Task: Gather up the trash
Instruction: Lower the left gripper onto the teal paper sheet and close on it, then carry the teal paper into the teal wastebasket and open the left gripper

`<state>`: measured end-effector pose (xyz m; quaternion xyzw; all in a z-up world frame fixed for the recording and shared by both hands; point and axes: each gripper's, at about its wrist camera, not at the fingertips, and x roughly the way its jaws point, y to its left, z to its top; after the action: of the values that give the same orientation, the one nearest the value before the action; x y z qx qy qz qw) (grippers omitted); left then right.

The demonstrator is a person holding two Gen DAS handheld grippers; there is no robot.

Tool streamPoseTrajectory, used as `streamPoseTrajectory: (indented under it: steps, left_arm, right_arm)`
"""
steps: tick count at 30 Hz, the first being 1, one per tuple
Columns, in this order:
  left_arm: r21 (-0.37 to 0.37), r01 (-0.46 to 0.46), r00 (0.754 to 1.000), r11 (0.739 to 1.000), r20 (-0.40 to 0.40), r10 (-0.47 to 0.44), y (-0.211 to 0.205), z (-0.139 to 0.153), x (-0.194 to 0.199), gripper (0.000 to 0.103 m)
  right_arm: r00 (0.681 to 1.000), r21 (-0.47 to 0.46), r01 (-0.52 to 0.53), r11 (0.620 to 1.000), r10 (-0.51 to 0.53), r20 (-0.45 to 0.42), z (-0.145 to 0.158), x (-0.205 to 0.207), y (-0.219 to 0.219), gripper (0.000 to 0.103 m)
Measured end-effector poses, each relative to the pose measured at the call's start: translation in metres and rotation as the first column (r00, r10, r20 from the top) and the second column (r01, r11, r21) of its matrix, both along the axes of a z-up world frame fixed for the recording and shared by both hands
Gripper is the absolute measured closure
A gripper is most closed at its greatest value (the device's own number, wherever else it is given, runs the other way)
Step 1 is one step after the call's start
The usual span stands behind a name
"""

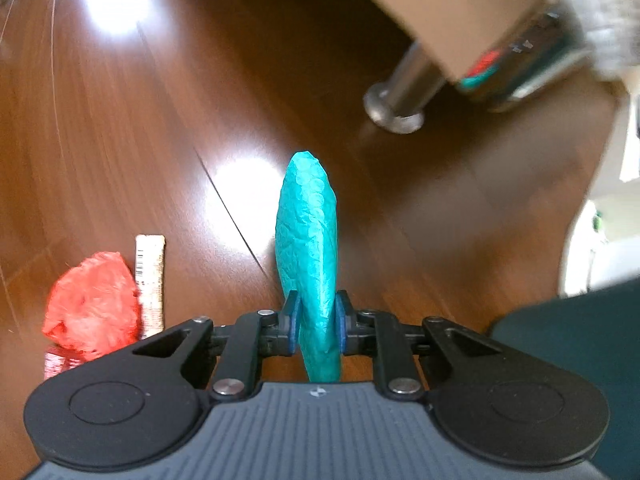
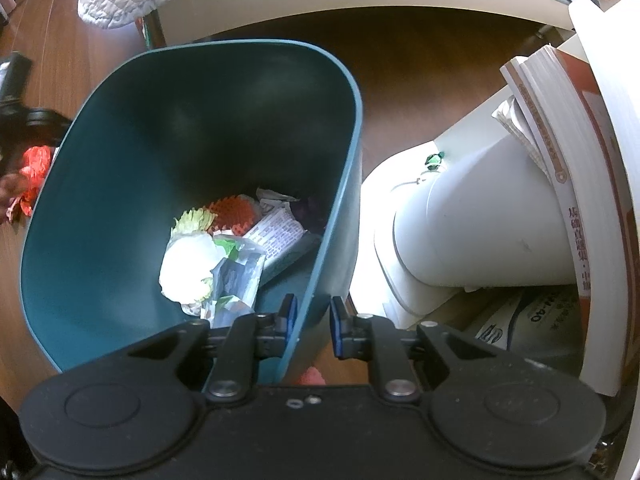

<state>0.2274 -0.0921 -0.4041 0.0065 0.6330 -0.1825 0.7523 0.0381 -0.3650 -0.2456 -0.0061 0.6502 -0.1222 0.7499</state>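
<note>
The left gripper (image 1: 316, 322) is pinching a crumpled teal wrapper (image 1: 306, 236) between its blue pads, gripping it low so that most of the piece stands up and forward of the fingers, clear of the wooden floor (image 1: 120, 140); held this way it looks ready to be carried across and dropped, not dragged. The right gripper (image 2: 314, 322) straddles the near wall of the dark teal trash bin (image 2: 120, 152), one finger inside and one outside, with the rim between the pads; whether they actually press on the wall or stand slightly apart from it I cannot tell, though the bin sits tilted toward the camera, which suggests it is being held and tipped to present its mouth. Inside, at the bottom, lies collected trash (image 2: 224, 252): white crumpled paper, an orange mesh piece, printed wrappers. Still on the floor in the left view are a red crumpled wrapper (image 1: 94, 300) and, just beside and touching it, a narrow packet with a barcode (image 1: 150, 280); the red piece also shows at the left edge of the right view, near the bin's outer wall. A chrome furniture leg (image 1: 400, 96) stands well beyond the held wrapper, under a tan furniture edge. To the bin's right a white cylindrical container (image 2: 480, 220) lies on its side against stacked books (image 2: 560, 152), crowding that flank, so the open approach to the bin's mouth is from above and from the left.
</note>
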Motion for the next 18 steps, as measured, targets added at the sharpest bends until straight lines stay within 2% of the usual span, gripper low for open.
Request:
streamPoseTrajectory:
  steps: [6,12,15,18]
  left_arm:
    - [-0.078,0.148,0.986,0.986,0.091,-0.141,0.008,0.082,-0.040,0.086]
    - [-0.157,0.335,0.932,0.929,0.198,-0.302,-0.005,0.162,-0.088,0.086]
    - [-0.180,0.398,0.906,0.899,0.228,-0.356,-0.019,0.185,-0.105,0.086]
    - [-0.179,0.451,0.882,0.874,0.242,-0.405,-0.039,0.186,-0.119,0.086]
  right_arm:
    - [1.000,-0.001,0.004,1.000,-0.004,0.016,0.003,0.002,0.000,0.088]
    - [0.999,-0.005,0.002,1.000,-0.002,0.032,0.005,0.004,0.003,0.088]
    - [0.999,-0.010,0.001,1.000,-0.001,0.038,0.006,0.004,0.003,0.088]
    - [0.999,-0.019,-0.011,1.000,0.012,0.036,0.006,0.007,0.006,0.088]
